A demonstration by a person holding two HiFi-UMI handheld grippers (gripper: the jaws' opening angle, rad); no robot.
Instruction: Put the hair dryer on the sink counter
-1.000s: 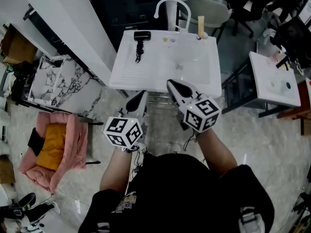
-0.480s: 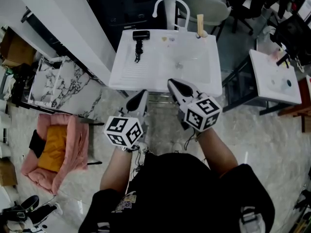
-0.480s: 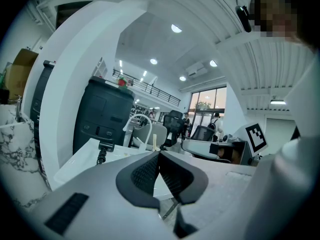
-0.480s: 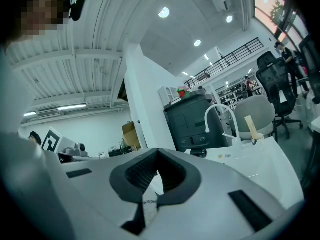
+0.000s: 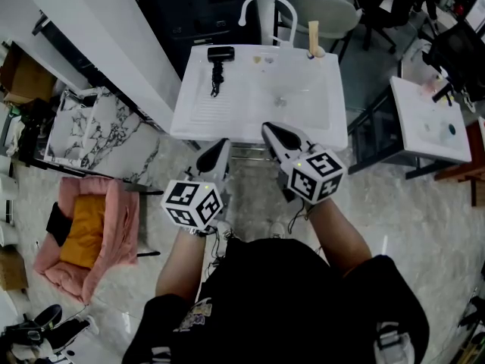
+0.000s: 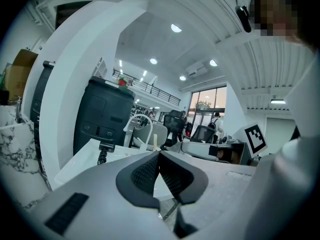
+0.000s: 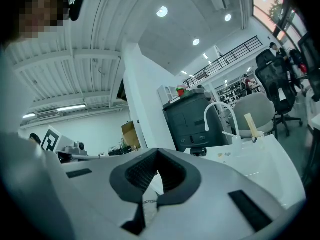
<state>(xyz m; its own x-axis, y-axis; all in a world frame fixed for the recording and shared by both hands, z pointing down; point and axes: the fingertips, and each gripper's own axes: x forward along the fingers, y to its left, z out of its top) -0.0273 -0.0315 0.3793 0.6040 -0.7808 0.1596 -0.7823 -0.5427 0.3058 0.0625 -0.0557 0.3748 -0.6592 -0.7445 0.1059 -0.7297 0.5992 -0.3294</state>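
Note:
The black hair dryer [image 5: 220, 54] lies at the back left of the white sink counter [image 5: 227, 116], its coiled cord [image 5: 215, 80] trailing toward me. It also shows small in the left gripper view [image 6: 106, 147] and the right gripper view [image 7: 199, 151]. My left gripper [image 5: 222, 144] hovers just short of the counter's front edge, jaws shut with nothing in them [image 6: 159, 155]. My right gripper [image 5: 267, 129] reaches slightly over the front edge, also shut and empty [image 7: 157, 153]. Both are well apart from the dryer.
A white arched faucet [image 5: 262, 3] and a holder with a tan stick [image 5: 314, 39] stand at the counter's back. A dark cabinet [image 5: 201, 10] is behind. A second white basin [image 5: 428, 127] stands right; a marble slab [image 5: 83, 131] and a pink seat [image 5: 91, 233] left.

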